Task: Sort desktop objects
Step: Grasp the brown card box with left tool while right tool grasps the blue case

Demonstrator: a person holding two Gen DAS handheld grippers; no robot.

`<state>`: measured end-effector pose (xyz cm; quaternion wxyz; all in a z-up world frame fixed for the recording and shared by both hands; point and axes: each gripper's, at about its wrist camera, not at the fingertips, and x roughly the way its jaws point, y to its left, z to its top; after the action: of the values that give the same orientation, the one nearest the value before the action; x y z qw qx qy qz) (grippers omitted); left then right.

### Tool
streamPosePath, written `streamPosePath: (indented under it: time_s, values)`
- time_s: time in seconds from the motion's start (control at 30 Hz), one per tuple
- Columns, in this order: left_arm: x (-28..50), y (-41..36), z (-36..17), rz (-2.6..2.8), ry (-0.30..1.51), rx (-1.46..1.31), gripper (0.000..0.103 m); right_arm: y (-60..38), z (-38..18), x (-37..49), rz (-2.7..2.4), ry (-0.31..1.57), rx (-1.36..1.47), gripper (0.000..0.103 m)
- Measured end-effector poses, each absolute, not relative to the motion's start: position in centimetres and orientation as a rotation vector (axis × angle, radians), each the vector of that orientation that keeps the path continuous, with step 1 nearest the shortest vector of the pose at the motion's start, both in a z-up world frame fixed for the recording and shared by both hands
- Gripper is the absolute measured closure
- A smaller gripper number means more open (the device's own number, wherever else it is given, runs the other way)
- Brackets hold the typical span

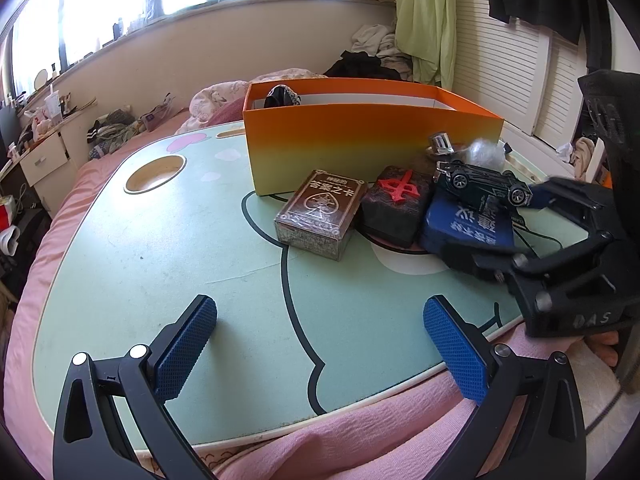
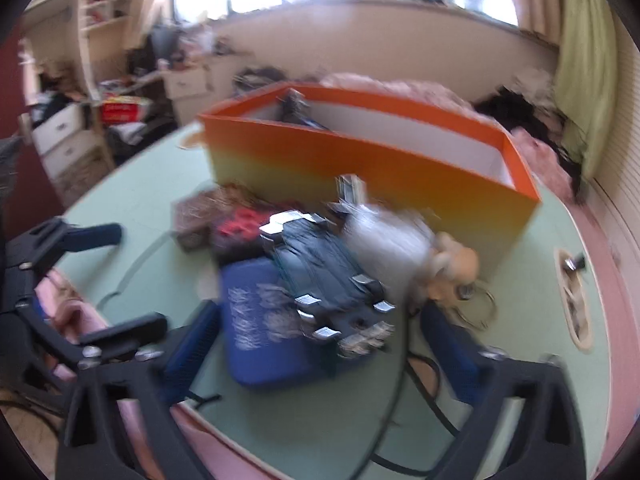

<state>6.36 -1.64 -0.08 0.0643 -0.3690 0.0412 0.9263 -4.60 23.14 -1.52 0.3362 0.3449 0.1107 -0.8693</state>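
The left gripper [image 1: 320, 344] is hovering low over the near edge of the green lap table [image 1: 140, 248], its blue pads [image 1: 184, 344] standing wide apart with only bare tabletop between them. The right gripper [image 2: 316, 356] is reaching in from the right side, its jaws also parted; in its own blurred view the blue pads [image 2: 192, 344] are flanking the near end of a flat blue case [image 2: 256, 320] and the dark toy car [image 2: 324, 280] lying upside down on top of it, wheels up. Whether the pads are pressing on either one I cannot tell through the blur; they look clear of both.

Just left of the case a black block with a red character [image 1: 398, 208] is sitting, and beside that a brown card box [image 1: 320, 216]. Behind the car a small chrome piece [image 1: 440, 146] and a wad of clear plastic [image 1: 482, 154] are lying against the orange box [image 1: 360, 136], which is standing at the far side of the table with something dark [image 1: 280, 96] inside its left end. A pale plush toy [image 2: 452, 264] is lying near the box too.
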Motion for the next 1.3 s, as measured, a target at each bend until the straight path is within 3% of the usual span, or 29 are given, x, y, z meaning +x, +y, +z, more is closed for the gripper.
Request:
streamPosePath:
  time_s: [0.27,0.4,0.53,0.7,0.73,0.8,0.9,1.07,1.17,1.27,1.3]
  values:
    - [6.3,-1.4,0.4,2.789,0.121,-1.114,0.0,27.9,-1.5,-2.4,-2.201,0.109,0.858,0.036]
    - [6.0,-2.0,1.7,2.818,0.081,-1.084,0.001,29.3,-1.9,-0.3,-2.198,0.136,0.787,0.036]
    - [4.2,-1.9,3.6,2.849,0.146,-1.036,0.001,29.7,-1.8,-1.0,-2.149,0.049,0.81,0.036]
    - [0.0,-1.8,2.0,2.757,0.195,-1.226,0.023,30.7,-2.1,-3.1,-2.031,-0.231,0.886,0.036]
    - [-0.4,-1.9,1.7,2.748,0.187,-1.238,0.025,30.5,-2.0,-2.9,-2.043,-0.214,0.877,0.036]
    - [-0.4,-2.1,1.4,2.722,0.123,-1.236,0.046,29.8,-1.8,-2.0,-2.057,-0.14,0.848,0.036]
    - [0.4,-1.6,1.5,2.723,0.185,-1.211,0.059,28.9,-1.6,-1.1,-2.07,-0.069,0.84,0.035]
    - [3.2,-1.6,1.7,2.746,0.212,-1.183,0.059,28.2,-1.6,-0.9,-2.137,-0.01,0.849,0.021]
    - [4.3,-1.9,1.9,2.73,0.164,-1.198,0.057,27.9,-1.6,-1.1,-2.151,0.005,0.856,0.02]
    - [3.7,-1.9,2.2,2.775,0.147,-1.185,0.03,27.2,-1.6,-0.9,-2.172,0.057,0.859,0.02]
    - [3.5,-1.8,2.3,2.789,0.133,-1.165,0.03,27.1,-1.6,-0.7,-2.178,0.081,0.857,0.02]
